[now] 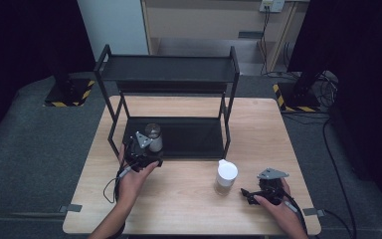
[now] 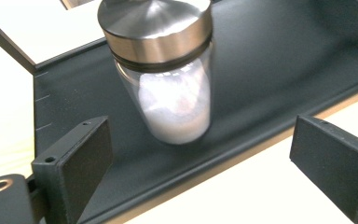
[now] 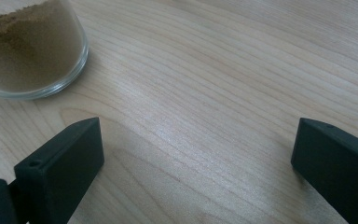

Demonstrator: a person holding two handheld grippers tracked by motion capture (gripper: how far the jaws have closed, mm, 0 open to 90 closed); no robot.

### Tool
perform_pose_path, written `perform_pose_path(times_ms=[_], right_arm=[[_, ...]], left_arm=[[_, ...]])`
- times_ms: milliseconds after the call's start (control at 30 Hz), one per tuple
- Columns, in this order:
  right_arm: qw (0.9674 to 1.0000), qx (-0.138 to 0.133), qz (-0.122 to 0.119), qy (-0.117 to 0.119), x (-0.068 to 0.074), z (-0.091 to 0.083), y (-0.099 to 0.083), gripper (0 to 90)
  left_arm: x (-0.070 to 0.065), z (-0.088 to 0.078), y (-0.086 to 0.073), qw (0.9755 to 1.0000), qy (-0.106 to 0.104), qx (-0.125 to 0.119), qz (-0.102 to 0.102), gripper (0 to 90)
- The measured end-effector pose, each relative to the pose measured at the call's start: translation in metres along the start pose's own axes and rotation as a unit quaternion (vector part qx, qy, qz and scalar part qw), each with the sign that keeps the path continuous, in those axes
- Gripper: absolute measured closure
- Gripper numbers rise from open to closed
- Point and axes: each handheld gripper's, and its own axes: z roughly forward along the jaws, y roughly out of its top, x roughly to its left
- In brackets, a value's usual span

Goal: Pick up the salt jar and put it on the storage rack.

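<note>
A glass jar with a steel lid (image 1: 153,135) (image 2: 172,93), holding white powder, stands on the lower shelf (image 1: 189,137) (image 2: 270,70) of a black two-tier rack, near its front left. My left gripper (image 1: 146,149) (image 2: 200,133) is just in front of it and open; the jar is a little beyond the jaws and neither pad touches it. A second glass jar with a white lid (image 1: 226,175) (image 3: 28,51), holding brown powder, stands on the wooden table. My right gripper (image 1: 251,195) (image 3: 196,149) rests to its right, open with only bare wood between the fingers.
The rack's upper shelf (image 1: 166,68) overhangs the lower one, with slanted posts at its corners. The wooden table (image 1: 189,209) has free room in front of the rack and between the two hands. Dark carpet surrounds the table.
</note>
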Motion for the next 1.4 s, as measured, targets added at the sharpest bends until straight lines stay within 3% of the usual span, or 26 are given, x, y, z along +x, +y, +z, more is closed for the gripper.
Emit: perform_pose_path(times_ms=[767,833,1167,1400], right_arm=[[1.0,0.0,0.0,0.0,0.0,0.0,0.0,2.8],[1.0,0.0,0.0,0.0,0.0,0.0,0.0,2.8],[1.0,0.0,0.0,0.0,0.0,0.0,0.0,2.8],[1.0,0.0,0.0,0.0,0.0,0.0,0.0,2.8]], left_arm=[[-0.012,-0.026,-0.024,0.9996,-0.025,0.01,0.012,5.0],[-0.011,-0.027,-0.027,0.9994,-0.032,0.013,0.004,5.1],[-0.007,-0.037,-0.035,0.9991,-0.033,0.027,0.008,4.4],[0.006,-0.043,-0.046,0.9988,-0.029,0.036,-0.014,4.8]])
